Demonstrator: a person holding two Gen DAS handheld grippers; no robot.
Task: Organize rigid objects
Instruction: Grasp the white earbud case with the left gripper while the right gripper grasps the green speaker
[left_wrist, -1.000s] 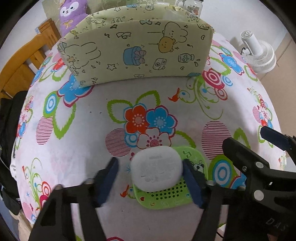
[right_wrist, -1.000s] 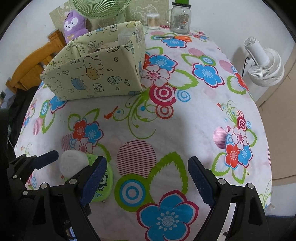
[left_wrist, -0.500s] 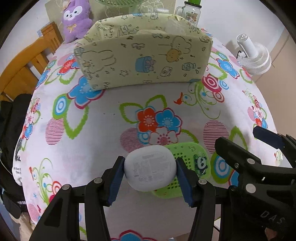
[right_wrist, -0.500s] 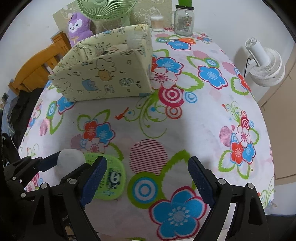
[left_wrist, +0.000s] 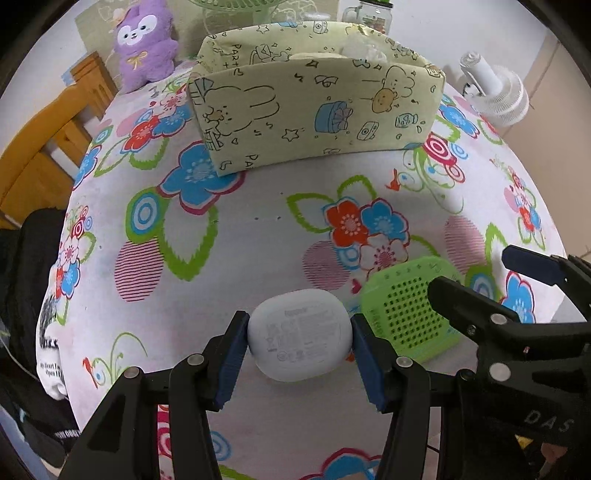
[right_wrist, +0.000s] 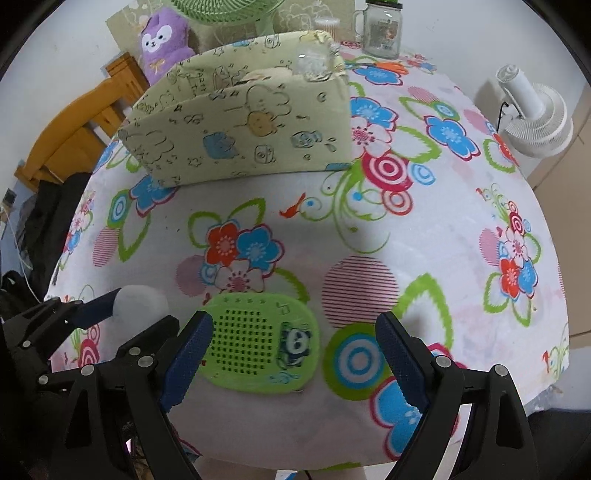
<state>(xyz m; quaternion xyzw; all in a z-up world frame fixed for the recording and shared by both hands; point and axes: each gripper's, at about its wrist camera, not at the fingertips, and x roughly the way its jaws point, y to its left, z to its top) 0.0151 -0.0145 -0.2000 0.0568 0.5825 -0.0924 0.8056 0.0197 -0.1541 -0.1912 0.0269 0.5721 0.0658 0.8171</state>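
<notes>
Nearest the camera, the left gripper (left_wrist: 299, 345) clamps a white rounded case (left_wrist: 299, 339) between its two blue pads, one pad pressing each side, printed face toward the lens; whether the case is clear of the flowered tablecloth (left_wrist: 229, 236) I cannot tell. Just to the right of the case, the green perforated case with a panda picture (right_wrist: 258, 349) lies flat on the cloth. The right gripper (right_wrist: 293, 354) hangs over this green case with its jaws wide and gripping nothing; the left pad stands at the green case's left edge, the right pad well off its right edge. In the right wrist view the white case shows just left of the green one, in the left gripper's fingers. Farther from the green case, toward the back of the table, stands the pale green fabric storage box (left_wrist: 314, 114) with cartoon drawings, some pale things showing over its rim. Beyond the box sit a purple plush toy (left_wrist: 146, 42), a green fan (right_wrist: 225, 9) and a glass jar (right_wrist: 382, 31).
</notes>
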